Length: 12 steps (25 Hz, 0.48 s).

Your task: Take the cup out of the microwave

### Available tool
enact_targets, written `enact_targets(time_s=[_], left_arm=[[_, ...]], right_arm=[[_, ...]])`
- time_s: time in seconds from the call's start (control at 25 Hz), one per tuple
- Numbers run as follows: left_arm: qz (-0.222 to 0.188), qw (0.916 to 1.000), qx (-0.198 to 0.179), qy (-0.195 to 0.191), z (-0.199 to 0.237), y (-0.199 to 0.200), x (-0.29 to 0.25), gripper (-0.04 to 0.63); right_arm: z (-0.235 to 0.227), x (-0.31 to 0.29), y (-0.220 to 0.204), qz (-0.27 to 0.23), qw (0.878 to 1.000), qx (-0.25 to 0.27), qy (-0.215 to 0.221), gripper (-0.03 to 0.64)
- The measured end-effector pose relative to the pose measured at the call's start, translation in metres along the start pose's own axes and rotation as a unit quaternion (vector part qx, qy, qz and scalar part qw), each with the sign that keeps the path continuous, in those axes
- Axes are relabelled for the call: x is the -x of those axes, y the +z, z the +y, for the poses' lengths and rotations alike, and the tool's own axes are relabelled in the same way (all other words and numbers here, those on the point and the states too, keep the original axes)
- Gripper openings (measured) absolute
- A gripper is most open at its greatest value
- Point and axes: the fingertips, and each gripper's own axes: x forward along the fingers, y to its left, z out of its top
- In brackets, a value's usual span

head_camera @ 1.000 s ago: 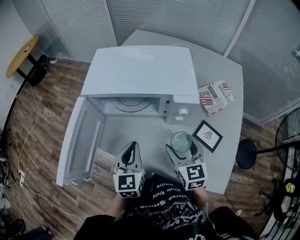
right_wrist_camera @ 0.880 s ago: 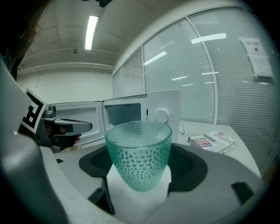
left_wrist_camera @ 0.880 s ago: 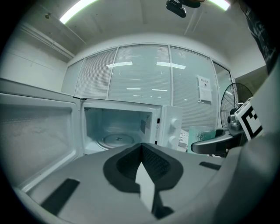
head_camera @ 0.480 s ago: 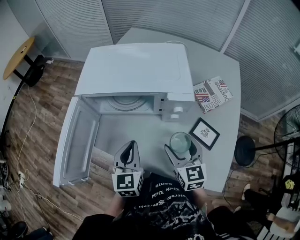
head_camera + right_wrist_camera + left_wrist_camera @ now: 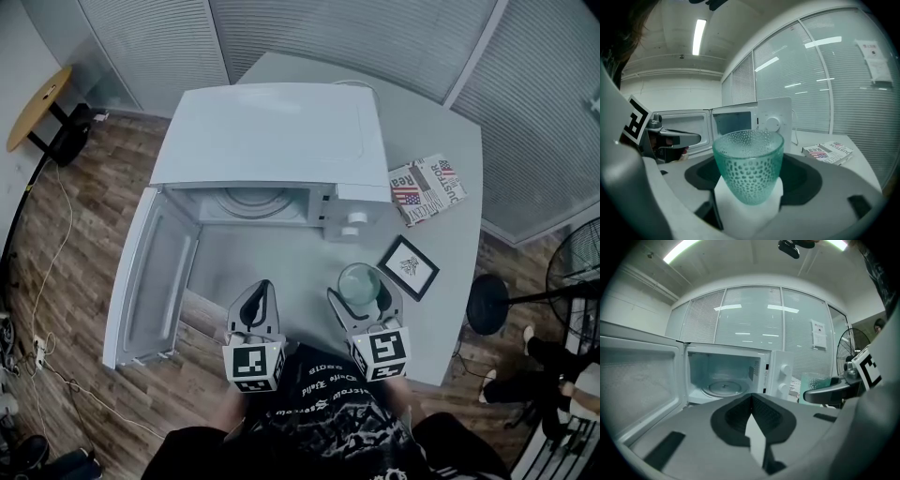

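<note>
The cup (image 5: 748, 161) is already out of the microwave (image 5: 272, 141) — a dimpled green glass, upright, pinched between the white pads of the right tool (image 5: 360, 290), whose jaws are closed on its lower half. It sits in front of the oven's control panel, near the edge of the grey surface (image 5: 450, 239) closest to the person; from where I stand I can't tell whether its base touches the surface or hangs just above it. The left tool (image 5: 262, 292) is beside it, jaws pressed together with nothing between them, aimed at the open cavity, where only the bare turntable (image 5: 253, 200) shows. The door (image 5: 155, 272) is swung wide to the left. So I'd judge the lifting-out as done, and what remains is the put-down: lower the glass level onto a bare patch, short of the picture frame (image 5: 409, 268) and the magazine (image 5: 429, 190), and then part the jaws gently — glass that thin could tip.
</note>
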Motion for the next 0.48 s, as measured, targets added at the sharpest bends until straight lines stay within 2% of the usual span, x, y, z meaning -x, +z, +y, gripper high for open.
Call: enact_targets(time_s=[0.48], left_arm=[[-0.001,1.0000,0.000,0.003,0.0000,-0.0029,0.0014,0.006]], right_arm=[[0.0050,-0.0007,-0.0017,0.002,1.000,0.005,0.005,0.374]])
